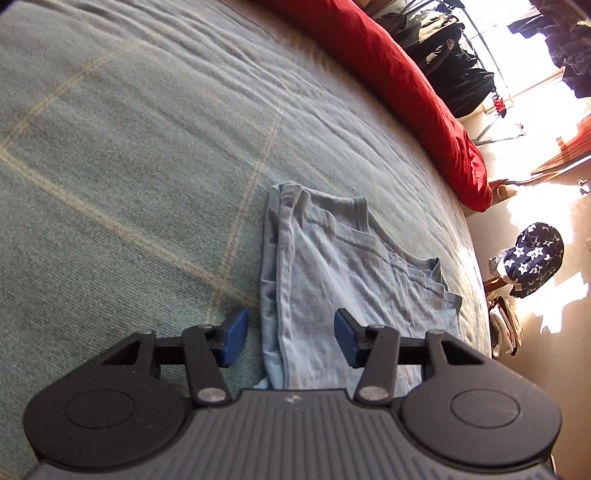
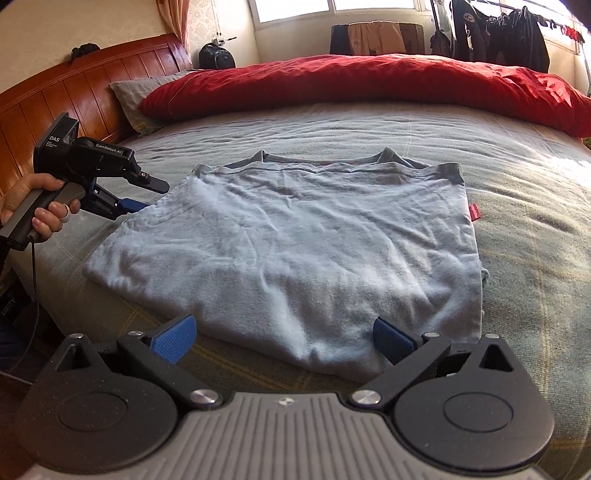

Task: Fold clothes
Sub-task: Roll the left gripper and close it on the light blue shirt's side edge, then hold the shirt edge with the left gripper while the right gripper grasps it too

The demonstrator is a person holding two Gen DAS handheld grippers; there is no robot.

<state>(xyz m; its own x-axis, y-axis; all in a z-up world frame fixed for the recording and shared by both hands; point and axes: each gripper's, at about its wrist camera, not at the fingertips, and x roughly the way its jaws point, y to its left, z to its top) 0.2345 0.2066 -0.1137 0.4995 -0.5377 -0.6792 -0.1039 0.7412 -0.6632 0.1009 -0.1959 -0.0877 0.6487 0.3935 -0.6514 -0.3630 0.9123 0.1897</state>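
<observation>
Strong daylight is pouring in through the windows [image 2: 334,5], blowing out to white glare there and on the floor [image 1: 546,206] in the left wrist view. The bed [image 2: 517,177] is sitting in softer, even light, with faint shadows pooling in its wrinkles. Fisheye distortion is bending the edges; focus is staying fairly sharp.

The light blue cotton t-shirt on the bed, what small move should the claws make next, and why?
Probably close both claws on the light blue cotton t-shirt: the left claw straddles its side edge and the right claw its near hem, both open, gripping nothing.
</observation>
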